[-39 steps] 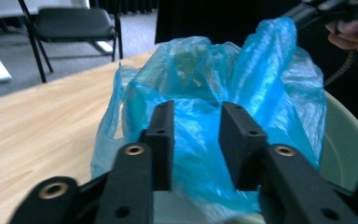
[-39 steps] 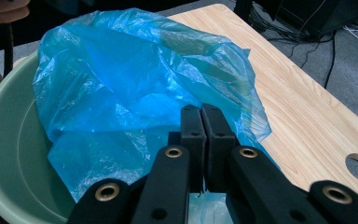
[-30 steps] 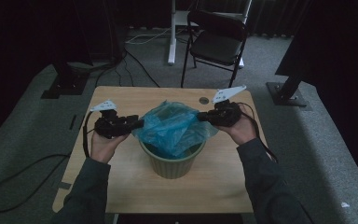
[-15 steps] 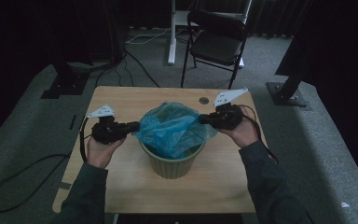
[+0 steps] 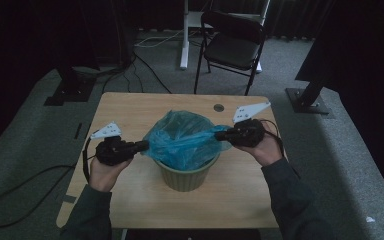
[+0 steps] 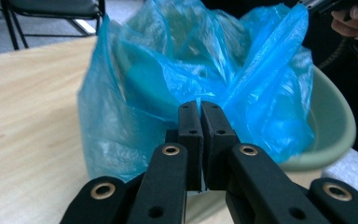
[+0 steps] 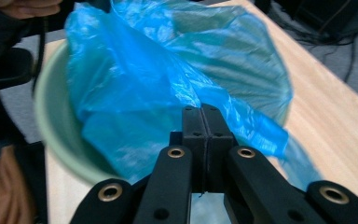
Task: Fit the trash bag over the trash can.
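A blue plastic bag (image 5: 182, 140) sits in a pale green bin (image 5: 185, 176) at the middle of the wooden table (image 5: 130, 115). My left gripper (image 5: 142, 146) is at the bag's left edge, jaws shut on the plastic (image 6: 135, 121), pulling it out over the bin's rim (image 6: 326, 135). My right gripper (image 5: 219, 135) is at the bag's right edge, likewise shut on a stretched fold of the bag (image 7: 168, 84) above the green rim (image 7: 51, 135). The bag is drawn taut between the two grippers.
A black folding chair (image 5: 230, 47) stands beyond the table's far edge. A small round hole (image 5: 219, 107) marks the tabletop near the back right. Cables (image 5: 25, 185) lie on the grey floor at the left; dark stand bases (image 5: 307, 100) flank the table.
Both grippers have moved apart and slightly toward me, the left one farther left, stretching the bag's mouth wider across the bin.
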